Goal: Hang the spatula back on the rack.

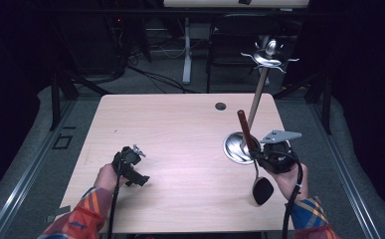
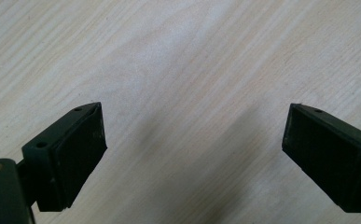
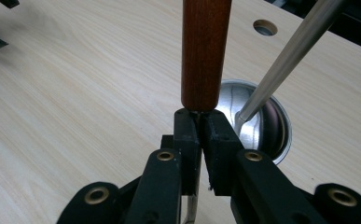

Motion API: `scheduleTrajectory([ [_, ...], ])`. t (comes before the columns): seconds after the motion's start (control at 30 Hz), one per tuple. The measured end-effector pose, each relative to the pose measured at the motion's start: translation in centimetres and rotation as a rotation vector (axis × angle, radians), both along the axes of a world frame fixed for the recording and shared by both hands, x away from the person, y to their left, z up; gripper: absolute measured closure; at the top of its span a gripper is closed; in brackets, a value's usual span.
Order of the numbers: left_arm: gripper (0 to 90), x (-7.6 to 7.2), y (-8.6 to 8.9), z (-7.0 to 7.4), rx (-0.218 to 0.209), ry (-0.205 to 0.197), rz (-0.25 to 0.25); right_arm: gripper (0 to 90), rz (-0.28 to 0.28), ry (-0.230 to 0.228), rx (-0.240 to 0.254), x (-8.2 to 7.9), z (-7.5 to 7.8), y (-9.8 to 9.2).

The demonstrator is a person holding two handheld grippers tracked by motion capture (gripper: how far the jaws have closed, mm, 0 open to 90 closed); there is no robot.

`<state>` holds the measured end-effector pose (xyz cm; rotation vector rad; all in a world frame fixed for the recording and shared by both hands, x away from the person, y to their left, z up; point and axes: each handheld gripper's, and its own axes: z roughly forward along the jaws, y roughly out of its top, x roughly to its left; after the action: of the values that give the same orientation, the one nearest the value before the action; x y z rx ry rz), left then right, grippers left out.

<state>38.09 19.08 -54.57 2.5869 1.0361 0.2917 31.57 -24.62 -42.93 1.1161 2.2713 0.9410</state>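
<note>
Standing near the table's (image 1: 180, 129) right edge, the rack (image 1: 240, 147) has a round, shiny metal base shaped like a shallow dish, and nothing lies in that dish apart from the foot of its own thin metal pole. The pole leans up and away to a crown of curled wire hooks (the top is small and dim, so I cannot tell whether anything hangs there). The table is pale wood grain with a round hole behind the rack.

The right gripper (image 3: 200, 122) is clamped on the utensil (image 1: 252, 159), its black jaws pressed together on the thin metal shank just below the wooden handle. That handle, a smooth reddish-brown cylinder, rises in front of the rack's base; in the high view the utensil's black, rounded head hangs below the gripper, nearer the person than the rack.

The left gripper (image 2: 194, 140) sits well to the left of the rack, low over bare wood, with its flat black jaws spread wide and nothing between them.
</note>
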Motion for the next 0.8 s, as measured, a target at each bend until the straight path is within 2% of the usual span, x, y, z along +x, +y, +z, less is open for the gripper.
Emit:
scheduleTrajectory([
  [0.17,5.9,0.0,-0.1,0.0,0.000,-0.003,-0.001,84.4,-0.005,-0.009,0.014,-0.3,0.1,-0.4],
  [0.3,5.9,0.1,-0.2,-0.1,-0.001,0.002,-0.002,84.4,-0.027,-0.018,0.084,-0.5,0.1,-1.1],
  [0.37,5.9,0.1,-0.3,0.0,0.004,0.004,-0.005,84.4,-0.032,-0.019,0.086,-0.6,0.2,-1.3],
  [0.43,5.9,0.1,-0.3,-0.1,0.003,0.007,-0.007,84.4,-0.039,-0.034,0.111,-0.8,0.4,-1.6],
  [0.53,5.9,0.1,-0.3,-0.1,0.003,0.008,-0.007,84.4,-0.041,-0.047,0.120,-0.8,0.6,-1.7],
  [0.57,5.9,0.1,-0.3,-0.1,0.003,0.007,-0.006,84.3,-0.050,-0.062,0.141,-0.9,0.7,-1.8],
  [0.8,5.9,0.2,-0.3,-0.1,0.004,0.008,-0.009,84.4,-0.064,-0.089,0.170,-1.2,1.1,-2.2],
])
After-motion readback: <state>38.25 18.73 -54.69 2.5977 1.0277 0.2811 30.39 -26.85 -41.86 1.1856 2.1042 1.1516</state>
